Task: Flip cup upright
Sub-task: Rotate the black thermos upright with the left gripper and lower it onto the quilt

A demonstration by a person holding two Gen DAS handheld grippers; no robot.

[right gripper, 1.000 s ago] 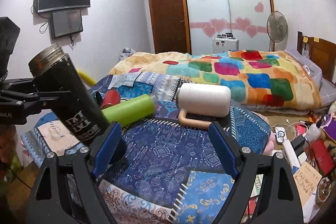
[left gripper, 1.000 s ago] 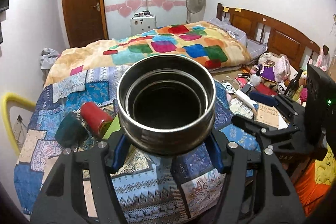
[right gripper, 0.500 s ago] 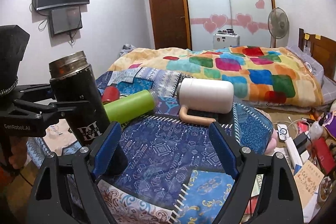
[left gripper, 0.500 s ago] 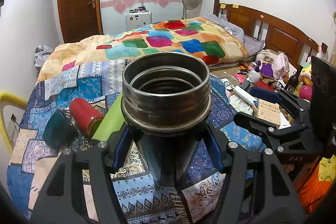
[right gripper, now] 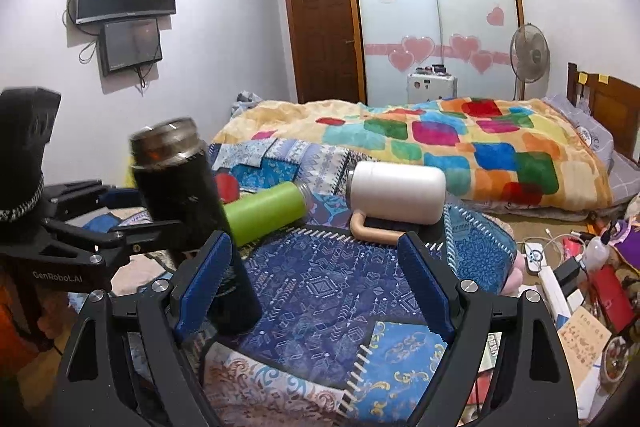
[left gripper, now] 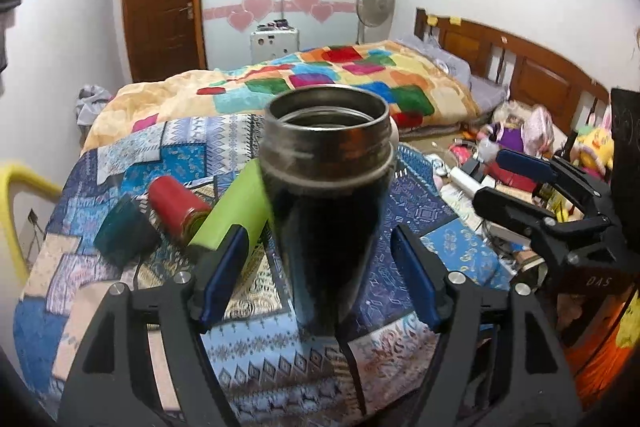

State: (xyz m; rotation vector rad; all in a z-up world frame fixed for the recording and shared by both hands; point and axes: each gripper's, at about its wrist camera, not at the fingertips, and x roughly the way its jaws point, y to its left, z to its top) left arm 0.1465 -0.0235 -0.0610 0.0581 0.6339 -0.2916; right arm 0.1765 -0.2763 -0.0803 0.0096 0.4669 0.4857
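The black flask cup (left gripper: 326, 211) with a steel rim stands upright on the patchwork cloth, mouth up; it also shows in the right wrist view (right gripper: 188, 211). My left gripper (left gripper: 320, 267) is open, its blue pads (left gripper: 222, 273) apart from the cup's sides. It appears in the right wrist view (right gripper: 132, 223) beside the cup. My right gripper (right gripper: 316, 279) is open and empty over the blue cloth, right of the cup, and shows at the right of the left wrist view (left gripper: 532, 187).
A green bottle (right gripper: 264, 211), a red bottle (left gripper: 178, 209), a dark teal cup (left gripper: 124, 237) and a white mug with a tan handle (right gripper: 396, 193) lie on their sides on the cloth. A bed (right gripper: 460, 143) lies behind. Clutter covers the floor (right gripper: 580, 279) at right.
The left gripper tilted the cup from leaning to upright, set it on the cloth, then opened and let go. The right gripper stayed about still.
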